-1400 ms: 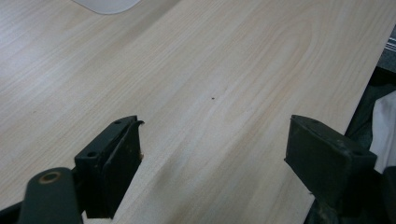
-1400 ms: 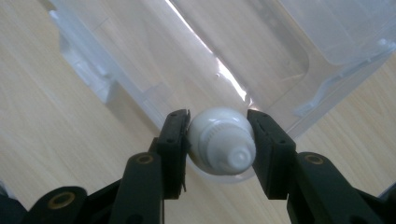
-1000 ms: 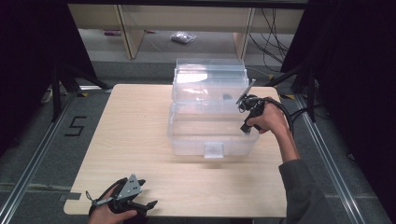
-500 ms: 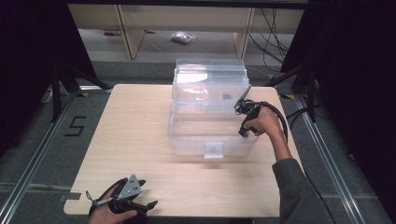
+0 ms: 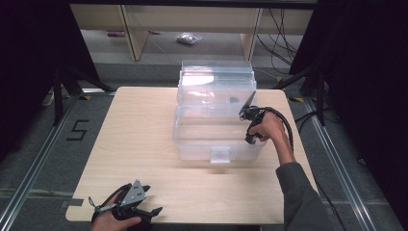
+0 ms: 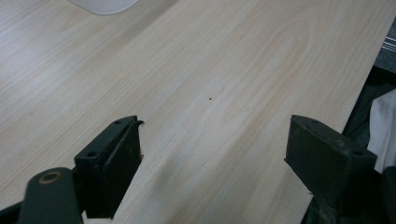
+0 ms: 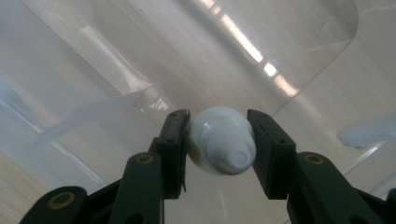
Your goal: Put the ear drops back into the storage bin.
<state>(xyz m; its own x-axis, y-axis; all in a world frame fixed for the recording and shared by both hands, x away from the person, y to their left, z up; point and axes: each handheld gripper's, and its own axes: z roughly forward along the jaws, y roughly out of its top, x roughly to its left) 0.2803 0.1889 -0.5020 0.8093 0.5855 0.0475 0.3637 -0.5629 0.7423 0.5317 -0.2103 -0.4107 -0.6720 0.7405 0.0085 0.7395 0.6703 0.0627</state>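
The right gripper [image 7: 218, 135] was clenched on a small white ball-like piece [image 7: 219, 140], round with a ribbed ring about it, and held it over the open clear plastic box [image 5: 216, 139], by the box's right wall as the high view showed. What the white piece was I could not tell; it may have been a cap or a knob. The grip looked the weak point: the two flat jaws met a rounded surface only at its sides, so a tilt of the hand or a slight easing might have let the piece squirt out, and it would likely have bounced on the hard plastic. Had the gripper gone lower, the jaws could have knocked the box's rim or its raised lid [image 5: 215, 79], and the light, seemingly empty box might have slid on the smooth wooden table [image 5: 139, 130]. The cable looping from that gripper near the box's right edge could also have caught on it. The left gripper [image 5: 144, 211] rested at the near edge of the table, well apart from the box, its jaws spread wide over bare wood with nothing between them. By count: one box with one lid, one white piece, one table, two grippers.
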